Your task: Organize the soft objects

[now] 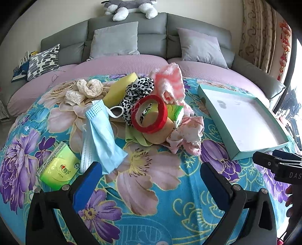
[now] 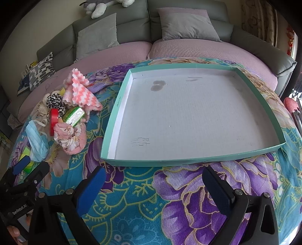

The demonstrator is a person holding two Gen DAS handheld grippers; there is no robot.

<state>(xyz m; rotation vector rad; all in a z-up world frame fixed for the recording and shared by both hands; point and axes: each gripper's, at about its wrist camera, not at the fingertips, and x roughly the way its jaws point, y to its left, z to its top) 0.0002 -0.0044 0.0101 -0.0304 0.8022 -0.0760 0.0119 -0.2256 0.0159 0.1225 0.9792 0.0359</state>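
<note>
just ahead of the left gripper point(image 1: 151, 175), past its wide-spread, empty blue pads, lies the heap of soft things on the flowered blanket point(image 1: 169, 197). nearest its left finger a blue face mask point(image 1: 102, 135) drapes toward the pad, and a green tissue pack point(image 1: 58, 169) lies just left of that finger. farther ahead, in the middle of the heap, a red tape ring point(image 1: 150, 114) leans on a tan sponge point(image 1: 160, 132), with a leopard-print scrunchie point(image 1: 137, 92) and a yellow sponge point(image 1: 120, 88) behind it. a pink-and-white cloth point(image 1: 171, 83) stands up at the back, a crumpled pink floral cloth point(image 1: 186, 133) sits at the heap's right side, and cream lace scrunchies point(image 1: 85, 90) lie at its far left.

straight ahead of the right gripper point(image 2: 152, 188), also spread wide and holding nothing, sits a shallow teal tray point(image 2: 188, 161) with a white floor, its near wall just beyond the fingertips. the heap is off to this gripper's left, apart from the tray. behind the blanket runs a grey sofa point(image 1: 151, 41) with grey cushions, a plush dog point(image 1: 130, 7) on its back.
</note>
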